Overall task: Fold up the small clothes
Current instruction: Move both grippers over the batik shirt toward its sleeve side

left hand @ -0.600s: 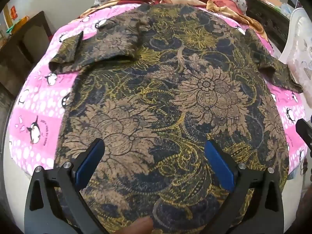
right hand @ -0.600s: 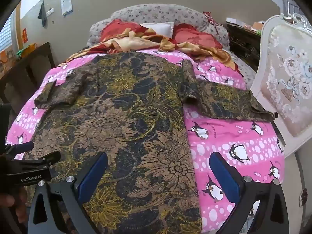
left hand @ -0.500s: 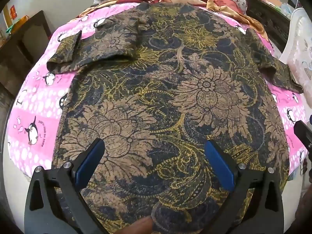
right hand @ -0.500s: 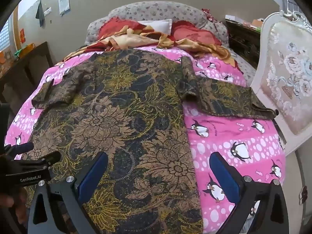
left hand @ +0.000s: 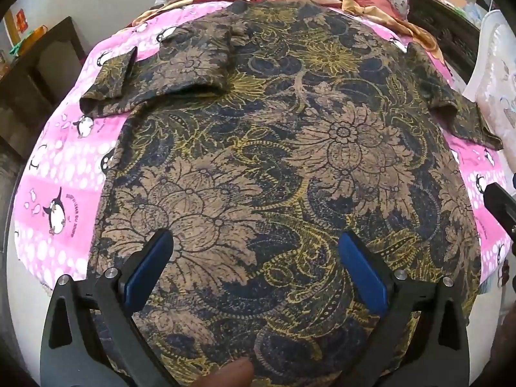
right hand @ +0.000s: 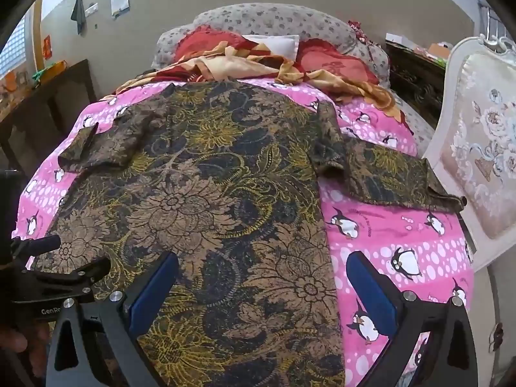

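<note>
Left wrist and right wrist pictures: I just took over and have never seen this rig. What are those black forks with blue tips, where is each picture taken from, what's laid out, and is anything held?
There is no robot arm. A person carries a two-finger gripper in each hand, with a camera on each that looks forward along the fingers.

The black forks with blue pads are those fingers. One picture looks out from the left gripper, the other from the right gripper. In the right picture the left gripper also shows at the left edge.

Spread flat on the pink penguin-print bedsheet lies a dark short-sleeved shirt with a brown and gold flower print, both sleeves out to the sides. A crumpled red and cream blanket sits at the head of the bed, and a white floral upholstered chair stands at the right.

Both grippers are wide open above the shirt's near end. Nothing is held.
</note>
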Tool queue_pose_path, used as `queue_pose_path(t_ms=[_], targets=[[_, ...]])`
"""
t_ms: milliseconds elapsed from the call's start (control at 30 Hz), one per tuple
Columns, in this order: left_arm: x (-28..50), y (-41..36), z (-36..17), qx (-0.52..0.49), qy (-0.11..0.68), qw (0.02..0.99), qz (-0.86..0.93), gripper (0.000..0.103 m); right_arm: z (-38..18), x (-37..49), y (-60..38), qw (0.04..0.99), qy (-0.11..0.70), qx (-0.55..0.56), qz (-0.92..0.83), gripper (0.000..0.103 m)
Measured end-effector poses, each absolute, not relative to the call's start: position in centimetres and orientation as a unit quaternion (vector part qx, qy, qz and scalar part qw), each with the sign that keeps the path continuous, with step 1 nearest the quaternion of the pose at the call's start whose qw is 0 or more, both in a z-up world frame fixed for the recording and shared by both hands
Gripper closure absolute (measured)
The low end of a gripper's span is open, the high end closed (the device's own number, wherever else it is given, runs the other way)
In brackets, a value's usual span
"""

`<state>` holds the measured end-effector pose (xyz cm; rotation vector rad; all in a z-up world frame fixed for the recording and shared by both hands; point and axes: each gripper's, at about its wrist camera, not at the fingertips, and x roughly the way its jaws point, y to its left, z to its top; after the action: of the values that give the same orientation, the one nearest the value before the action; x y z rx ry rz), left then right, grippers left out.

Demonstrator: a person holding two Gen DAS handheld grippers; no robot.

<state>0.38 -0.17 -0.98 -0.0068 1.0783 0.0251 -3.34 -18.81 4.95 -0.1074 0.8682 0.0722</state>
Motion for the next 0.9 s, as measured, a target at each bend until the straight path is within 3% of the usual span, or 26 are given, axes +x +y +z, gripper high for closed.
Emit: queue_pose_path(t_ms=[900], targets=[[1.7,0.3,-2.6,-0.012,0.531,0.847,0.009,0.000,3.9,-2.0,-18.8,0.899,0.436,-0.035,0.028,0.000]])
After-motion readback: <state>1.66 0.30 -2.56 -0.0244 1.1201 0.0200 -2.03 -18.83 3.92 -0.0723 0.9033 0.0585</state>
